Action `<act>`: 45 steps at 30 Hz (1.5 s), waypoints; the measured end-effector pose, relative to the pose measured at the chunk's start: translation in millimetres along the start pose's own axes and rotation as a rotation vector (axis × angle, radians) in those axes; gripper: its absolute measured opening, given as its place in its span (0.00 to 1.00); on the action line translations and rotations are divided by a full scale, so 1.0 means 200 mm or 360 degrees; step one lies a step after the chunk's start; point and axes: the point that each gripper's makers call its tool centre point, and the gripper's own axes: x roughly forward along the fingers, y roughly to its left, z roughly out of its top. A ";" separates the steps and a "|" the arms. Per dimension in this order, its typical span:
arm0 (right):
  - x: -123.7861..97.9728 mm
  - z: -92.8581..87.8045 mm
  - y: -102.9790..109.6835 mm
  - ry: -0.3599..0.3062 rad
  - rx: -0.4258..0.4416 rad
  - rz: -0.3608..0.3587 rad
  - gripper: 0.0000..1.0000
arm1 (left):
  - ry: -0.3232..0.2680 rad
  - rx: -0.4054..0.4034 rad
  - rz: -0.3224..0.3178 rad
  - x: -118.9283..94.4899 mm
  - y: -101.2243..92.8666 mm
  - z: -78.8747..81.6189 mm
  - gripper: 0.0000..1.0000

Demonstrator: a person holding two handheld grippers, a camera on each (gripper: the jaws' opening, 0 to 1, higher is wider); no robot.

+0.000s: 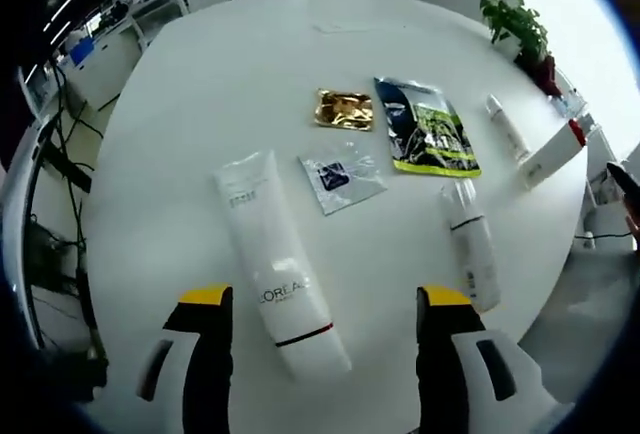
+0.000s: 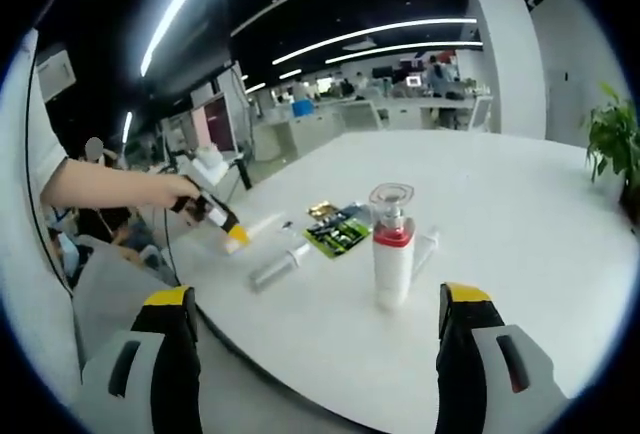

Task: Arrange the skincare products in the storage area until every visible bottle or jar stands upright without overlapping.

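Jaws on my left gripper (image 1: 330, 329) spread wide, empty, white L'Oreal tube (image 1: 279, 276) lying between them, lower centre. Right gripper (image 2: 316, 326) likewise wide, empty; red-collared white pump bottle (image 2: 392, 251) upright, centre frame.

White tube (image 1: 281, 276) lying flat, jaws apart

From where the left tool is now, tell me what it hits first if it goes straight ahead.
Most likely the white L'Oreal tube lying flat on the white table. It sits between the open jaws of the left tool, so the tool would probably straddle it, though depth is hard to judge here.
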 end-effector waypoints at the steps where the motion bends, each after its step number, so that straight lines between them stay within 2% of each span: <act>1: 0.00 0.00 0.00 0.0003 0.0002 -0.0001 0.99 | 0.0008 -0.0001 0.0011 0.01 0.02 0.01 0.64; 7: 0.00 0.00 0.00 0.0007 0.0004 -0.0007 0.98 | 0.0059 -0.0006 0.0009 0.07 0.04 0.03 0.57; 10: -0.01 0.00 0.00 0.0011 0.0009 -0.0007 0.98 | 0.0107 -0.0007 0.0043 0.09 0.07 0.02 0.56; 19: -0.01 -0.01 -0.01 0.0017 0.0014 -0.0015 0.97 | 0.0161 -0.0054 0.0060 0.13 0.14 0.03 0.50; 27: -0.01 -0.01 -0.01 0.0019 0.0021 -0.0016 0.96 | 0.0212 -0.0097 0.0087 0.12 0.13 0.01 0.42; 30: -0.01 -0.01 -0.02 0.0022 0.0020 -0.0019 0.96 | 0.0211 -0.0100 0.0099 0.11 0.13 0.02 0.39; 39: -0.01 -0.02 -0.02 0.0024 0.0028 -0.0019 0.96 | 0.0259 -0.0085 0.0141 0.12 0.14 0.04 0.35; 45: -0.01 -0.01 -0.02 0.0022 0.0034 -0.0017 0.95 | 0.0271 -0.0091 0.0149 0.12 0.15 0.04 0.35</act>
